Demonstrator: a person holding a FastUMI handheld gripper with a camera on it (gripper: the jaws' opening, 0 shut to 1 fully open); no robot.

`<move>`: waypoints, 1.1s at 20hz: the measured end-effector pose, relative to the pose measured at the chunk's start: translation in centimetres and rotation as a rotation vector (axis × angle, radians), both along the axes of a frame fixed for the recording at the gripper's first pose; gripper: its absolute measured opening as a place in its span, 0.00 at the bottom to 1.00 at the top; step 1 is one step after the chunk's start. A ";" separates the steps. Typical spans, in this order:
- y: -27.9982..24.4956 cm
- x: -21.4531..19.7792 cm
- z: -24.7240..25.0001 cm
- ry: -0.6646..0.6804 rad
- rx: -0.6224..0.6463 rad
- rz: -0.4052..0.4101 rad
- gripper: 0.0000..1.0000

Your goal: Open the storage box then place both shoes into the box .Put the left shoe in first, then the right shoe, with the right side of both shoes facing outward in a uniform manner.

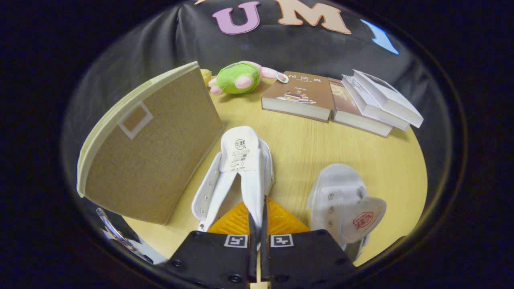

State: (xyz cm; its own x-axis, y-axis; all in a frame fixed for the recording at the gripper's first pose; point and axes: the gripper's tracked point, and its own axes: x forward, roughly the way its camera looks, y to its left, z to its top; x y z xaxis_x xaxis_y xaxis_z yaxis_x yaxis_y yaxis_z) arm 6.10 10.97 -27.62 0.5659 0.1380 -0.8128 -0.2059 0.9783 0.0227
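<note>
A white canvas shoe [237, 172] is gripped by the claw [257, 216], its two fingers clenched together on the upper's right-hand side wall, a thin fold of cloth pinched between the ribbed pads [281, 218]. The shoe's tongue [240, 149], a rounded flap printed with small markings, is stood up just ahead of the fingers, and the eyelet strip with metal rings is splayed to the left of them. A second white shoe [339, 200] is lying just to the right of the fingers, apart from the first, its tongue folded over with a red stamp showing.

The box [148, 148], a soft-sided container of coarse woven brown fabric with a pale cream rim and a square label pocket, is seen to the left of the fingers, close beside the gripped shoe; whether they touch cannot be told. Everything is set on a table [321, 152] of light wood grain.

Beyond the fingers, a green and pink plush toy [239, 78] is lying near the booth's back cloth. To the right beyond, brown-covered books [299, 96] are laid flat, with white books [385, 100] leaned across them.
</note>
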 end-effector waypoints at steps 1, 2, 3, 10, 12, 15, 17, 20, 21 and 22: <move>0.4 -0.4 0.8 0.014 0.048 -0.015 0.06; 0.7 -0.4 1.0 0.028 0.084 -0.019 0.06; 1.1 -0.6 1.6 0.039 0.127 -0.030 0.06; 4.0 -0.3 13.0 -0.024 0.371 -0.091 0.04; 5.0 0.4 16.5 -0.075 0.381 -0.094 0.04; 9.2 0.1 19.6 -0.055 0.431 -0.099 0.04; 12.3 0.3 20.1 0.011 0.464 -0.122 0.04; 16.5 2.2 18.9 0.081 0.468 -0.186 0.04; 17.9 2.9 18.1 0.096 0.464 -0.207 0.04; 19.2 3.4 17.1 0.114 0.460 -0.230 0.04</move>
State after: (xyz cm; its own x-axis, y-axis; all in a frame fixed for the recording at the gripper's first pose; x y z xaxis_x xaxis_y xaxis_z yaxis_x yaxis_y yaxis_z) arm 9.51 30.17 -10.54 0.5350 0.3778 -0.7557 0.0415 0.8816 0.4701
